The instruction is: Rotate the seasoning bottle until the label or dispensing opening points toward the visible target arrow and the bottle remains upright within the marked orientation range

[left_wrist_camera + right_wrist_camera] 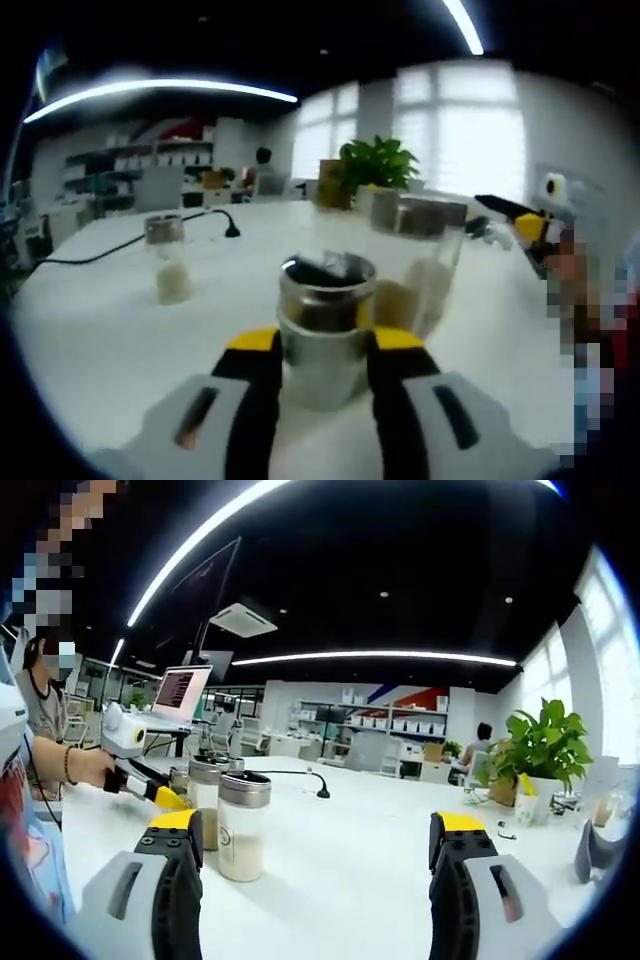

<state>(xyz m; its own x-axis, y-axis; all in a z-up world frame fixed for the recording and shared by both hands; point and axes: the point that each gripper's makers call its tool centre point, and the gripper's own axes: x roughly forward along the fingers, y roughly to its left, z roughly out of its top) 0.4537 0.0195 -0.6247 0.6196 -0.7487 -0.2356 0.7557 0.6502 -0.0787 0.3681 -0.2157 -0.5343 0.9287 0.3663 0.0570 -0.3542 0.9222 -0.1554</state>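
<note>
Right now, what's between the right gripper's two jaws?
Nothing; right gripper is open over bare white table. The nearest seasoning bottle stands apart, at its left jaw, in the right gripper view.

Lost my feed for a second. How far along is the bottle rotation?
Done: the left gripper is closed on a seasoning bottle, upright on the white table. In hand: the turn itself. Left: alignment, which I cannot judge since no arrow or label is discernible. The right gripper hangs open, holding nothing.

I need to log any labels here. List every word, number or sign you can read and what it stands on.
No text is readable.
Jar: round mark on the glass, too small to read.
Laptop: lines on the screen, too blurred to read.
Bottle held in the left gripper: no label faces the camera.
Shelf boxes: too small to tell.
</note>
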